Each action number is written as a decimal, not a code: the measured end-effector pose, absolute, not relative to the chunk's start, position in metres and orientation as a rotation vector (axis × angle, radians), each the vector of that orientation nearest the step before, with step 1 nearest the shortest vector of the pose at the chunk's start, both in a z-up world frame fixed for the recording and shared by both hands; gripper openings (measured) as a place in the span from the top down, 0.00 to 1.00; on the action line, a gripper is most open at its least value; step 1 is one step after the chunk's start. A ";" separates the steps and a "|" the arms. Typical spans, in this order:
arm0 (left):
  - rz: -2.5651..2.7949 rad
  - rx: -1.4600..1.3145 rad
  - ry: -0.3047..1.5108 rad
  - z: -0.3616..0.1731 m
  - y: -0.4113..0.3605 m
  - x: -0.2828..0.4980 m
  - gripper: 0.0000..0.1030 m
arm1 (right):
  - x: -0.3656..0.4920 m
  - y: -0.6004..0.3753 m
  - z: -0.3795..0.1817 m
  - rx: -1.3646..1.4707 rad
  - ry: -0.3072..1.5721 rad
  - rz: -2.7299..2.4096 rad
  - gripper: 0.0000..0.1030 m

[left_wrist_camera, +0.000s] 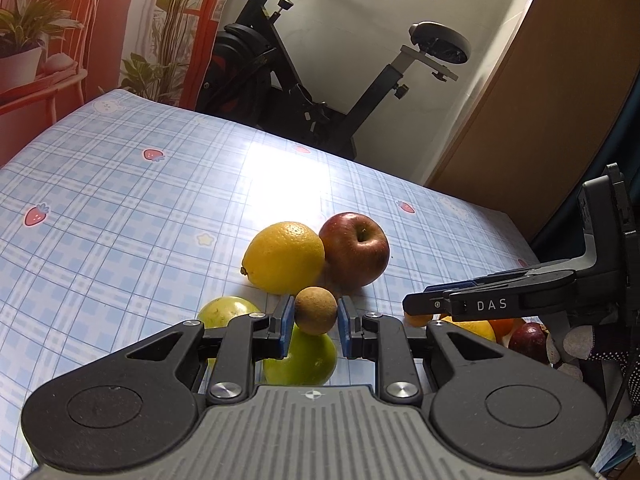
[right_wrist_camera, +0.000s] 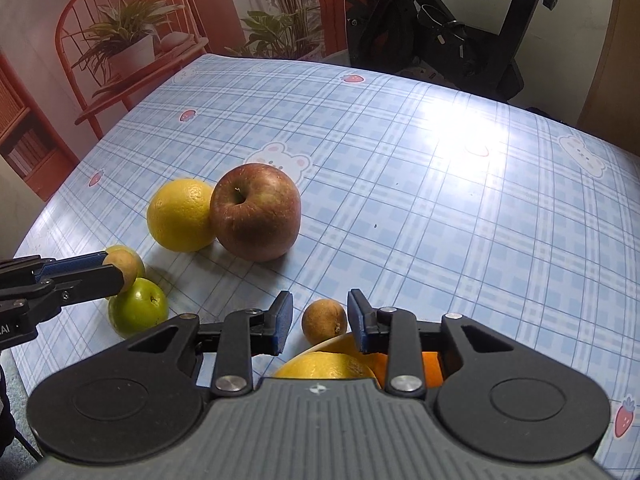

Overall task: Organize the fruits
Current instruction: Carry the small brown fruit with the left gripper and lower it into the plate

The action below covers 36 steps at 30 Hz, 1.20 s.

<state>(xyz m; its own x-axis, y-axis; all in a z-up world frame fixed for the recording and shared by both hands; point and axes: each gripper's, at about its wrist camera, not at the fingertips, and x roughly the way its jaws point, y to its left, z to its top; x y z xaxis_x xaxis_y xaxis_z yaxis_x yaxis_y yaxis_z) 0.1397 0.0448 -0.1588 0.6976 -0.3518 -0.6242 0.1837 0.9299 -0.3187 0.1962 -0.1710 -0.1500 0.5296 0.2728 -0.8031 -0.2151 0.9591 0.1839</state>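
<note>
Fruits are lying on the blue plaid tablecloth [left_wrist_camera: 120, 184]. In the left wrist view, the left gripper [left_wrist_camera: 316, 318] is angling downward with its blue pads [left_wrist_camera: 286, 320] pinching a small brown fruit [left_wrist_camera: 315, 310] above one green fruit [left_wrist_camera: 304, 360]; a second green fruit [left_wrist_camera: 224, 310] is sitting to its left, with one yellow citrus [left_wrist_camera: 285, 257] touching one red apple [left_wrist_camera: 355, 249] beyond. The right gripper [left_wrist_camera: 416, 304] is reaching in from the right over a cluster of orange and dark red fruits. In the right wrist view, the right gripper [right_wrist_camera: 320, 322] is tilting down, jaws narrow, around another small brown fruit [right_wrist_camera: 323, 321], though whether the pads are pressing it I cannot tell; citrus and apple are resting further back
</note>
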 end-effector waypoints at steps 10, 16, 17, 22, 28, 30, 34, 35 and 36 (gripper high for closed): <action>-0.297 -0.257 0.749 -0.158 0.048 0.139 0.76 | 0.200 -0.165 -0.150 0.026 0.992 0.278 0.74; -0.290 -0.278 0.762 -0.157 0.051 0.136 0.76 | 0.196 -0.174 -0.145 0.109 0.976 0.291 0.75; -0.287 -0.278 0.762 -0.156 0.051 0.135 0.76 | 0.196 -0.175 -0.145 0.121 0.973 0.291 0.75; -0.287 -0.272 0.750 -0.153 0.050 0.132 0.76 | 0.196 -0.176 -0.144 0.198 0.969 0.309 0.75; -0.297 -0.254 0.737 -0.151 0.050 0.130 0.76 | 0.198 -0.162 -0.150 0.148 1.003 0.304 0.74; -0.299 -0.256 0.737 -0.151 0.050 0.130 0.76 | 0.200 -0.161 -0.151 0.144 1.015 0.300 0.73; -0.298 -0.263 0.739 -0.152 0.051 0.131 0.76 | 0.201 -0.158 -0.152 0.131 1.021 0.307 0.73; -0.298 -0.263 0.740 -0.152 0.052 0.131 0.76 | 0.200 -0.158 -0.152 0.132 1.017 0.308 0.73; -0.300 -0.263 0.741 -0.152 0.051 0.131 0.76 | 0.199 -0.159 -0.151 0.138 1.007 0.310 0.74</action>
